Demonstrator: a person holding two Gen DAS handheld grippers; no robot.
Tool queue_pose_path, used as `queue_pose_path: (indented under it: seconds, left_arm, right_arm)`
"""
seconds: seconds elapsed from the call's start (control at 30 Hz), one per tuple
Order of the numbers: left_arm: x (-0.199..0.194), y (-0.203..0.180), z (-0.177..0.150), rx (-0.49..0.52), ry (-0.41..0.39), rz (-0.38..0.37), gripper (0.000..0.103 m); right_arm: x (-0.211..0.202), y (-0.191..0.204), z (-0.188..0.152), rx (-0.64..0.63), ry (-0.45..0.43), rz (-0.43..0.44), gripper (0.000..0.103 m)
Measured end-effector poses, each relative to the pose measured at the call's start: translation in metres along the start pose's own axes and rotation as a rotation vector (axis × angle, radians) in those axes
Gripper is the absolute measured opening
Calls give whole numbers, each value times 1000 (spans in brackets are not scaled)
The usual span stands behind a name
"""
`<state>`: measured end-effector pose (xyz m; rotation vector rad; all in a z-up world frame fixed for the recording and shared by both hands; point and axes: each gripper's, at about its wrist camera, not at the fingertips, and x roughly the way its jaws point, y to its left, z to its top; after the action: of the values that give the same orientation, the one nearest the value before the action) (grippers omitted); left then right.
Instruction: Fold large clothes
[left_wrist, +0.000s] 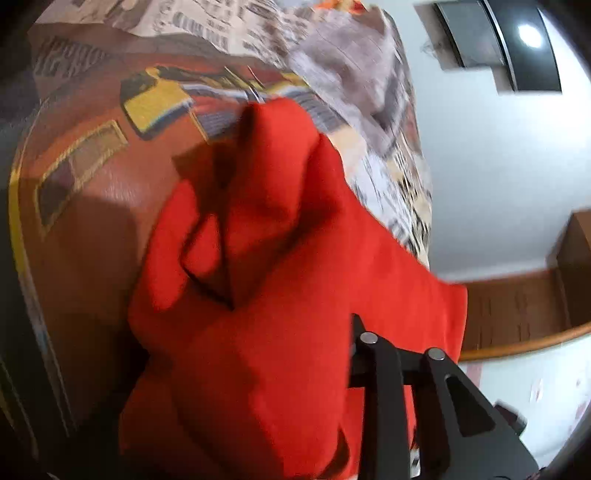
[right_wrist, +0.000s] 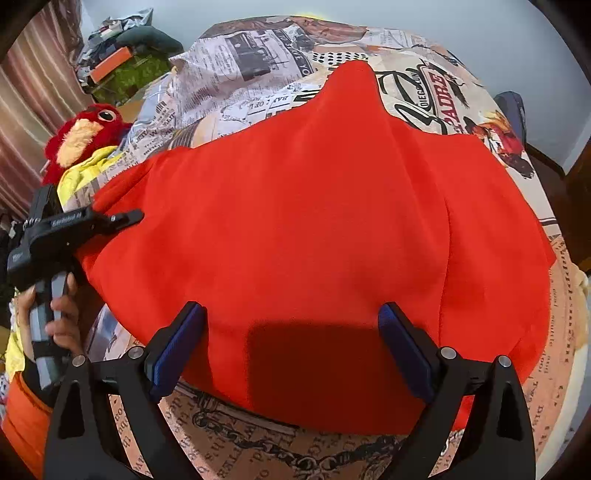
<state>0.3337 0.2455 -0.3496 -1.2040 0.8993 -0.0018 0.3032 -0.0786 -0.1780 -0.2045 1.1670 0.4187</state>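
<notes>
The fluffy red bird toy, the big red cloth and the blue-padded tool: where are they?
Fluffy red plush bird toy (right_wrist: 83, 138): right wrist view, yellow beak.
Large red fabric garment (right_wrist: 314, 206): right wrist view, middle.
Right tool (right_wrist: 291, 339): right wrist view, between its open blue-padded fingertips.

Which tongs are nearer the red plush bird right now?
Left. The left tongs are at the red garment's edge just below the plush bird; the right tongs sit open farther away, over the garment's near edge.
</notes>
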Motion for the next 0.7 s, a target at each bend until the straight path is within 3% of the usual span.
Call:
queue_pose_path:
  seconds: [0.1, 0.17, 0.3, 0.43, 0.47, 0.53, 0.7]
  left_arm:
    - [-7, -4, 7, -1, -88, 55, 20]
    - [-10, -7, 10, -11, -96, 41, 11]
    - [-38, -22, 13, 46, -143, 28, 8]
    - [-87, -40, 10, 72, -225, -74, 7]
    - [-103, -49, 8, 101, -262, -71, 7]
    - [-127, -65, 3, 163, -317, -43, 7]
    - [-175, -90, -3, 259, -408, -30, 7]
  right_arm:
    - [-4, 6, 3, -9, 25, -37, 94]
    - [-8, 8, 4, -13, 36, -56, 94]
    - [-24, 17, 10, -56, 10, -111, 94]
    - [-33, 34, 22, -109, -39, -173, 94]
    - [-34, 39, 25, -117, -48, -183, 94]
    - [-30, 49, 29, -123, -49, -176, 94]
    - [-1, 81, 30, -131, 15, -63, 94]
